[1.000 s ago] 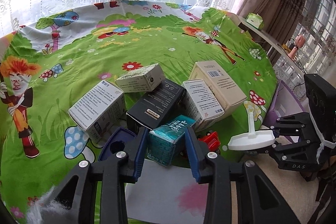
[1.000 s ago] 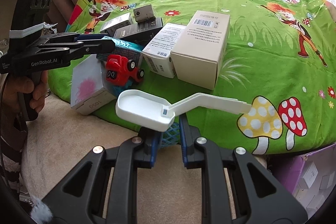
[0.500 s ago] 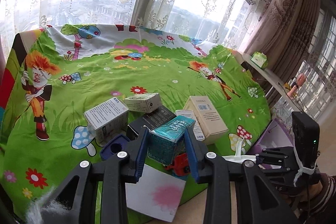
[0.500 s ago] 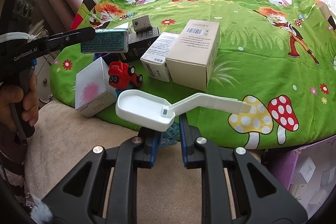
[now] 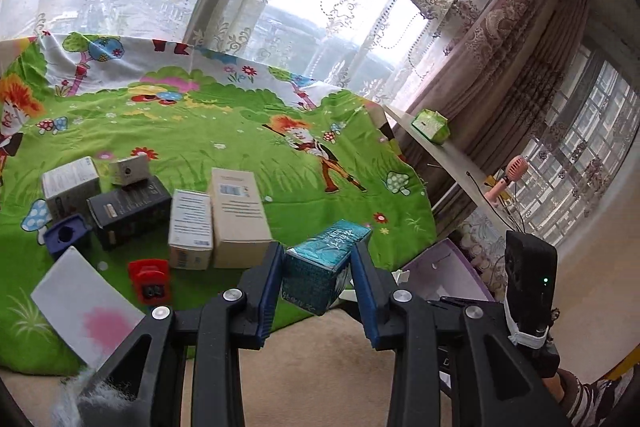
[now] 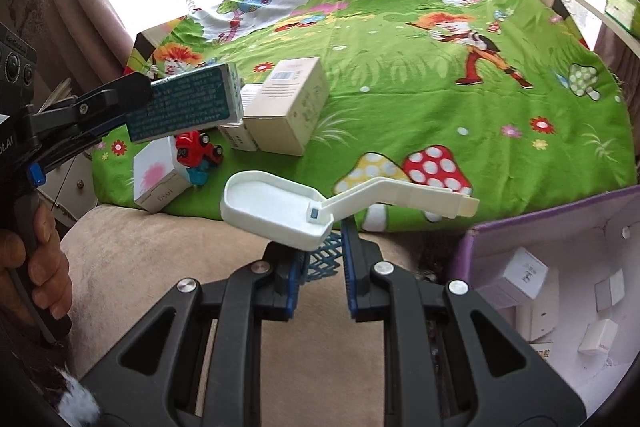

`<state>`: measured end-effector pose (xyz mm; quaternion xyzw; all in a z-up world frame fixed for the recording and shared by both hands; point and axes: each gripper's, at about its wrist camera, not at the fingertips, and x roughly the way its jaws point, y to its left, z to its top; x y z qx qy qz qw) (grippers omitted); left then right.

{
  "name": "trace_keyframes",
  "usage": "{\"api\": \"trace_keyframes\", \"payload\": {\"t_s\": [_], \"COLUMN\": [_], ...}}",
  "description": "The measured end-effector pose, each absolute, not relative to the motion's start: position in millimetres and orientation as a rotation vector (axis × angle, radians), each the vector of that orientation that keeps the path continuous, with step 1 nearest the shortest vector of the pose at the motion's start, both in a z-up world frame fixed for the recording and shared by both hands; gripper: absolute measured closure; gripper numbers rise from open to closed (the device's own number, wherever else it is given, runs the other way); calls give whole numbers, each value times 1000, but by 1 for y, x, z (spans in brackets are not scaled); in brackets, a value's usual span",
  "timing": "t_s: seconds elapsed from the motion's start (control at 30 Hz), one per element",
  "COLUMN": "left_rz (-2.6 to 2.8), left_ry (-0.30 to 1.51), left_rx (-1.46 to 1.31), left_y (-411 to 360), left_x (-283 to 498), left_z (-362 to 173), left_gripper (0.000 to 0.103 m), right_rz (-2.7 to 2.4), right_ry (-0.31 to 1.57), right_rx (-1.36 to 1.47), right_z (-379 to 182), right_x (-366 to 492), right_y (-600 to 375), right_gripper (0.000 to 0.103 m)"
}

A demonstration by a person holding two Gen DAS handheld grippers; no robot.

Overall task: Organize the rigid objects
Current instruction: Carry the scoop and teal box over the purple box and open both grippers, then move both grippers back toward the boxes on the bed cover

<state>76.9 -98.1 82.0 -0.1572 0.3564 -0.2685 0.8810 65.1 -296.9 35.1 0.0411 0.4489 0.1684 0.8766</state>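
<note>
Your left gripper [image 5: 318, 269] is clamped on a teal box [image 5: 320, 267], held in the air off the near edge of the cartoon-print green cloth [image 5: 280, 163]; its printing is too blurred to read. Your right gripper [image 6: 320, 259] is pinched narrow on something with blue mesh [image 6: 322, 253], with a white plastic scoop [image 6: 280, 209] on top, handle pointing to 3 o'clock. What exactly the pads grip, can't tell.

In the right wrist view, the left gripper's body at 9 o'clock shows part of a logo, only "AI" legible. The white box with a pink blotch [image 6: 158, 177] at the cloth's near edge reads roughly "100g" on its end, uncertain. The beige carton [image 6: 290, 107] at 11 o'clock has a barcode label, text unreadable. A red toy car [image 6: 196, 149] sits just beside the white box. At 4 o'clock, a purple bin [image 6: 560, 219] holds small white boxes [image 6: 524, 273], print illegible.
</note>
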Motion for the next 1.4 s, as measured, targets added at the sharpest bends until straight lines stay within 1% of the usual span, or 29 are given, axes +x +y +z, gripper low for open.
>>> {"api": "trace_keyframes", "payload": {"t_s": [0.27, 0.57, 0.63, 0.67, 0.7, 0.73, 0.77, 0.8, 0.83, 1.07, 1.27, 1.4], "left_rz": [-708, -796, -811, -821, -826, -826, -825, -824, -822, -767, -707, -670], "left_ry": [842, 873, 885, 893, 892, 885, 874, 865, 860, 857, 824, 805], "left_rx": [-201, -71, -53, -43, -35, -31, -32, -41, -55, -144, -166, -190], "left_y": [-190, -250, -261, -266, -268, -269, -268, -266, -263, -243, -220, -199], "left_x": [63, 45, 42, 41, 38, 37, 35, 35, 36, 43, 44, 45], "left_z": [69, 66, 63, 61, 61, 61, 62, 63, 64, 62, 64, 65], "left_gripper": [67, 67, 64, 58, 53, 43, 36, 35, 34, 34, 34, 34], "right_rz": [156, -4, -28, -41, -52, -65, -78, -87, -89, -55, -28, 11], "right_ry": [954, 938, 929, 926, 923, 922, 920, 909, 895, 893, 903, 920], "right_rx": [170, 240, 247, 251, 253, 250, 244, 238, 234, 226, 177, 192], "right_z": [25, 23, 25, 26, 27, 28, 28, 29, 31, 34, 33, 31], "right_x": [44, 32, 31, 30, 31, 31, 32, 31, 30, 34, 36, 38], "right_y": [-389, -457, -463, -466, -467, -467, -467, -467, -466, -456, -439, -429], "right_gripper": [81, 81, 81, 80, 77, 62, 40, 33, 28, 28, 28, 28]}}
